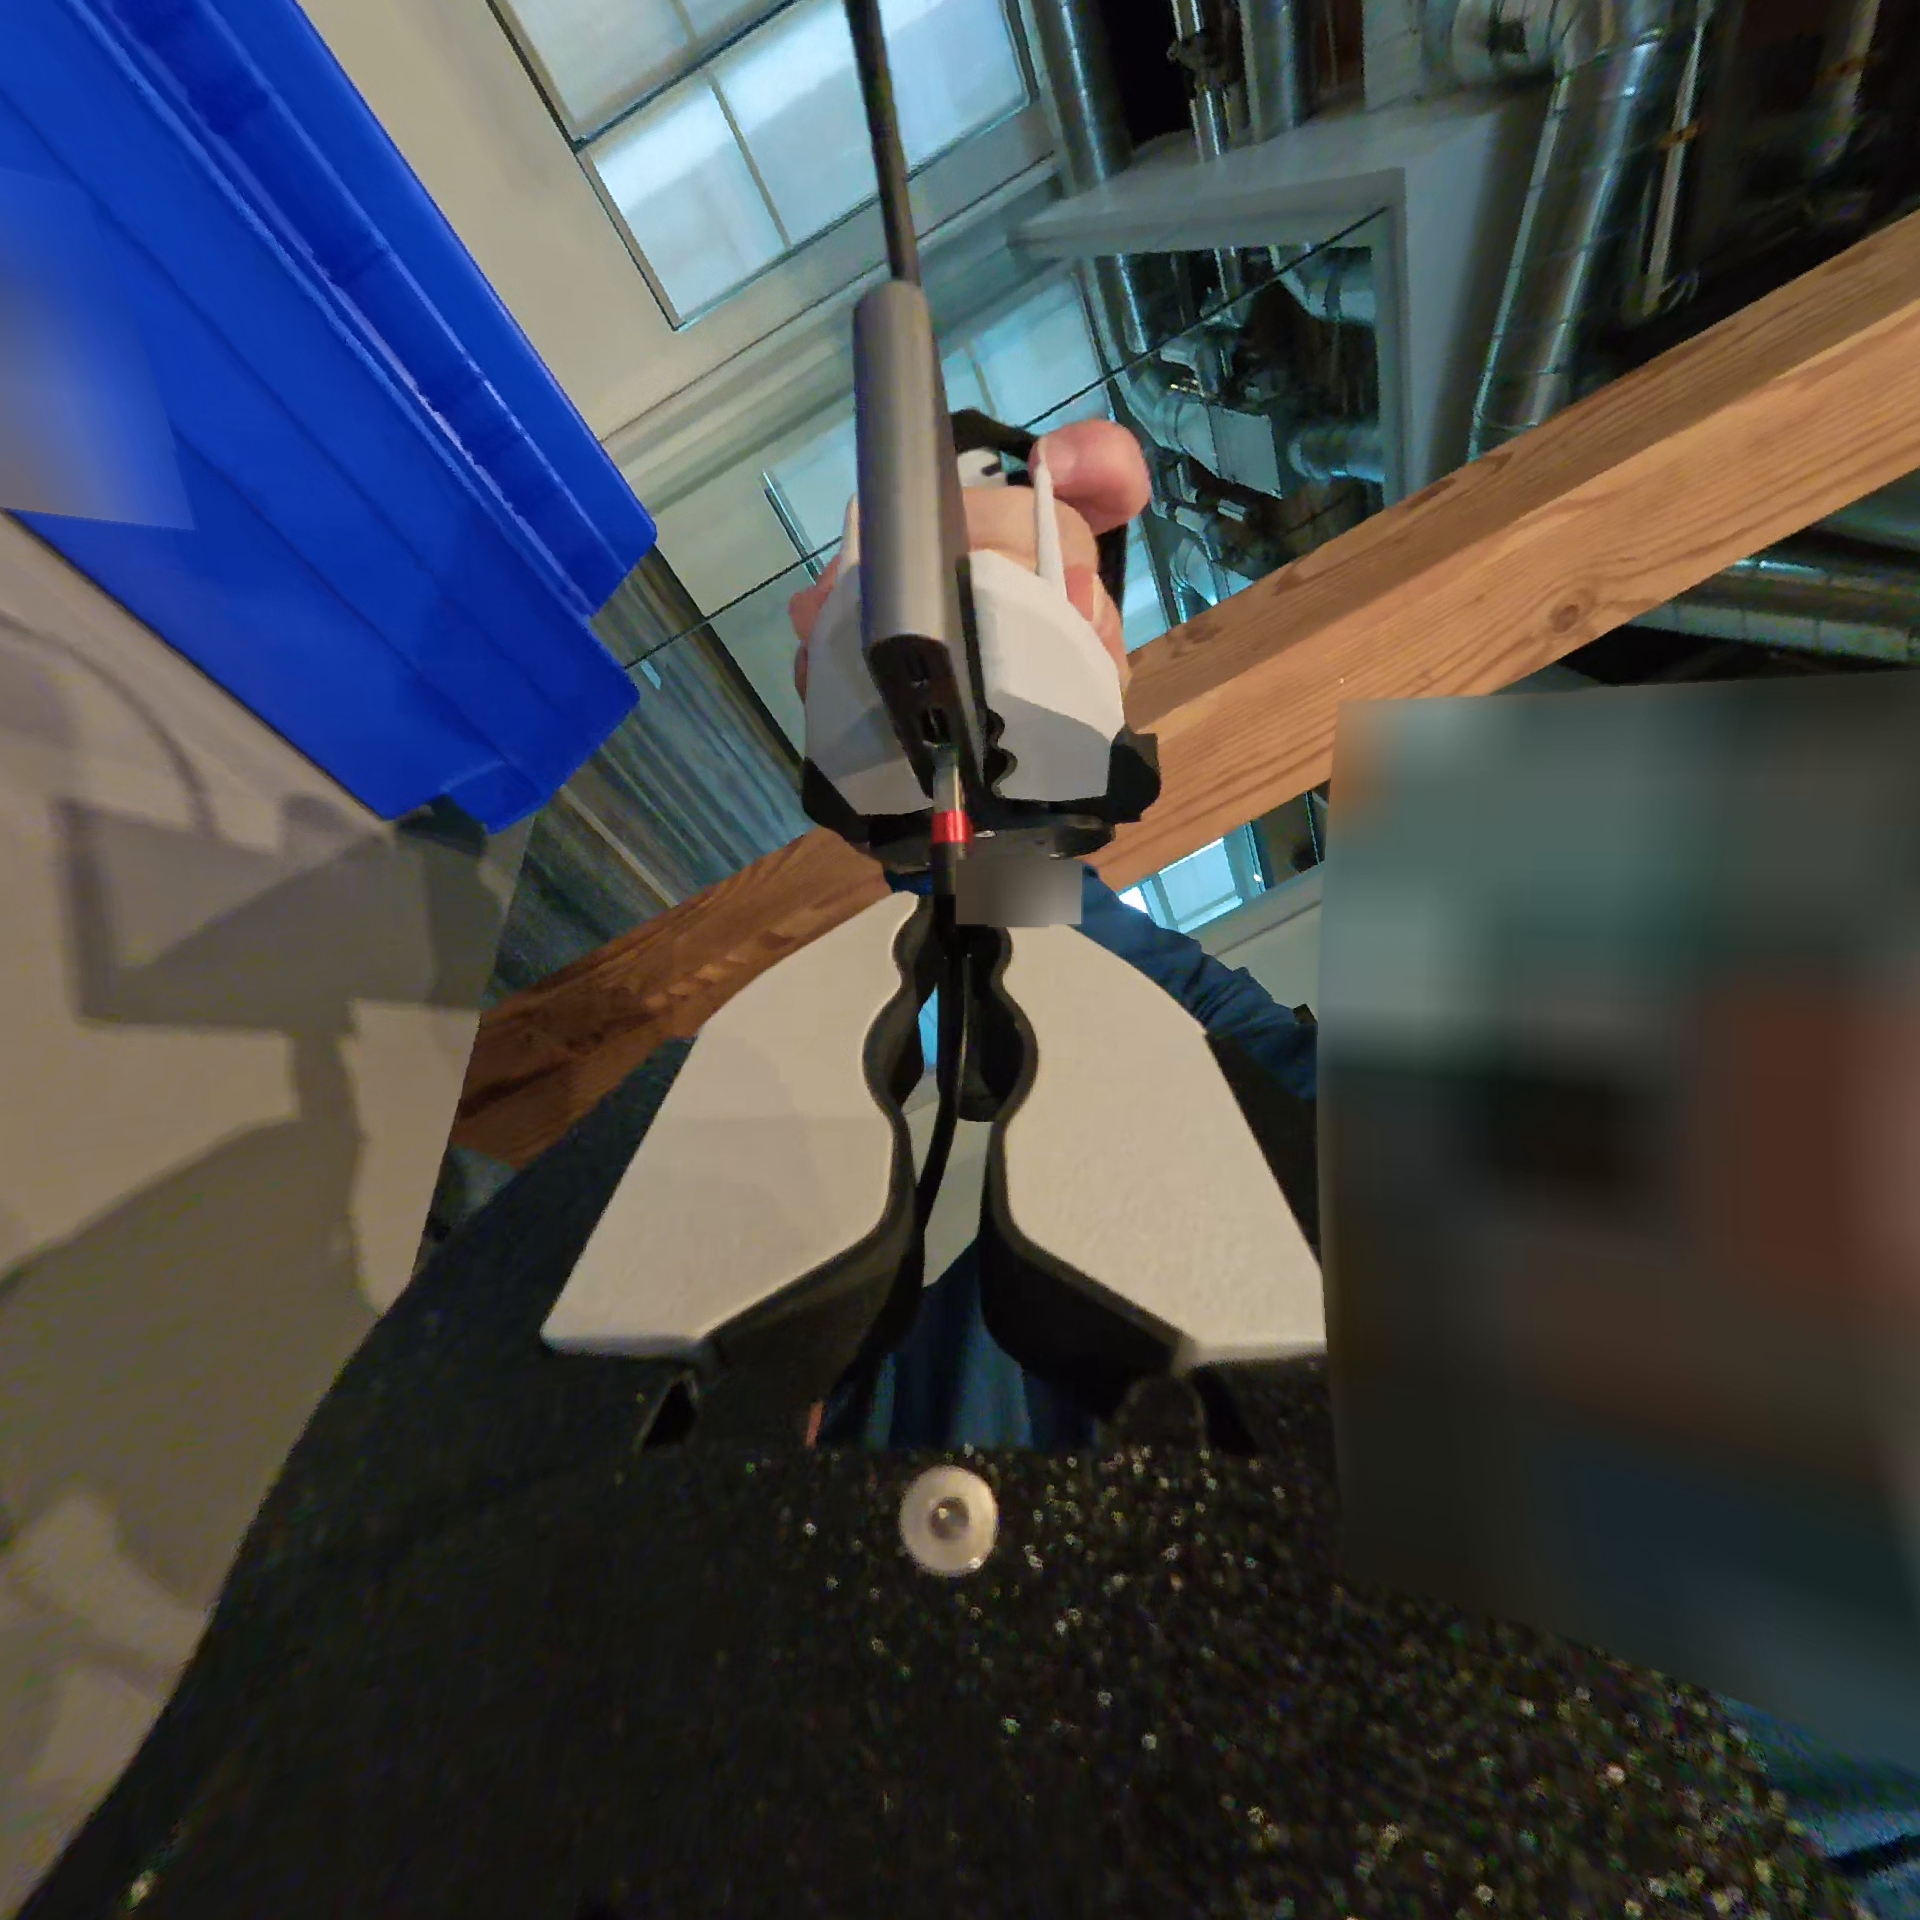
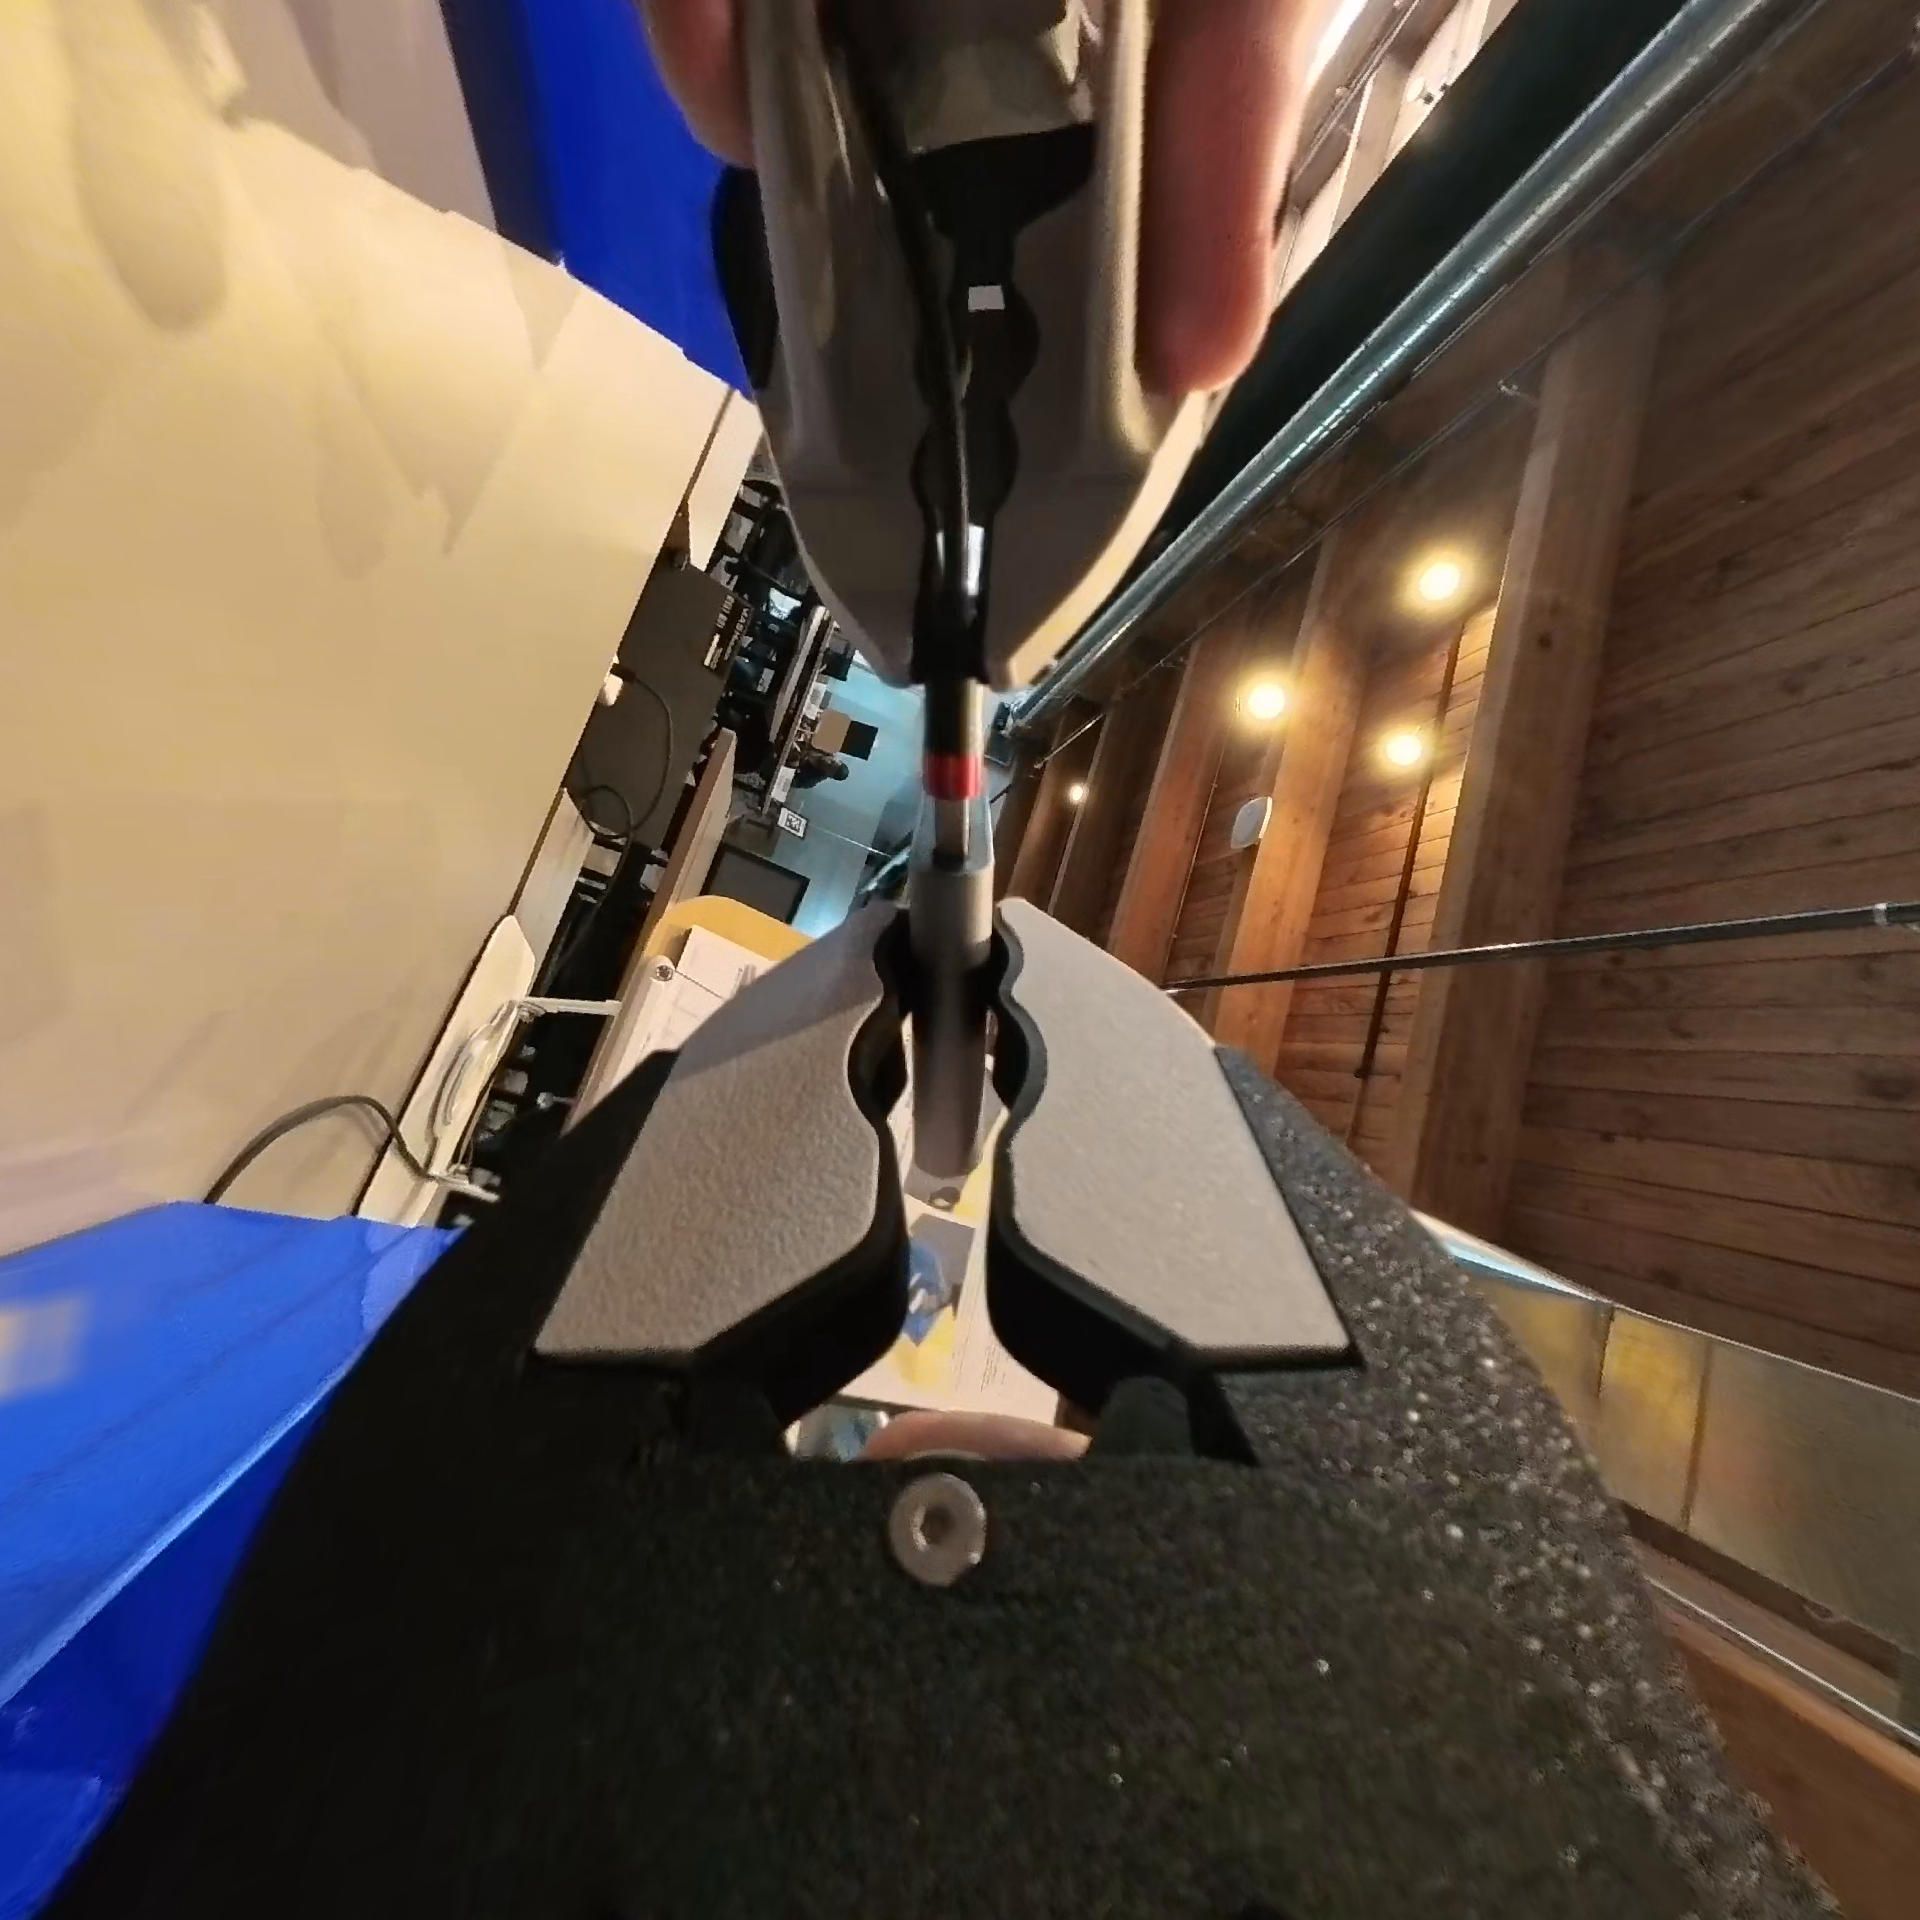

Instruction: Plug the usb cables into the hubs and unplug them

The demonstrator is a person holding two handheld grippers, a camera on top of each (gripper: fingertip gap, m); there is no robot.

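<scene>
While the plug sits at the mouth of the hub's end port, the whole job turns on one line. My USB cable (image 1: 940, 1122) runs up the centre of the left wrist view, pinched between the pads of my left gripper (image 1: 948, 1023), which is closed on it. Its connector, marked by a red band (image 1: 950, 828), points straight up-frame at the hub (image 1: 906, 540). I judge the metal tip is at or just inside the port; how deep, I cannot tell.

My right gripper (image 2: 943, 1023) is clamped on the grey hub body. From the right wrist view, the hub's long axis runs up the middle of the frame, toward the connector and the left gripper in the upper centre. Seen from the left, the right gripper (image 1: 961, 717) faces me at mid-frame, the hub standing up out of it.

- Axes: cable and hub look nearly collinear, tool to tool, both held in the air.
- Nearer tool to the joint: left, gripping just behind the connector.
- Next move, my guess: push or pull straight along that shared line; any sideways tilt would lever the plug in the port.

Around us: blue bin (image 1: 312, 416) upper left, wooden beam (image 1: 1455, 582) crossing the right side.
</scene>
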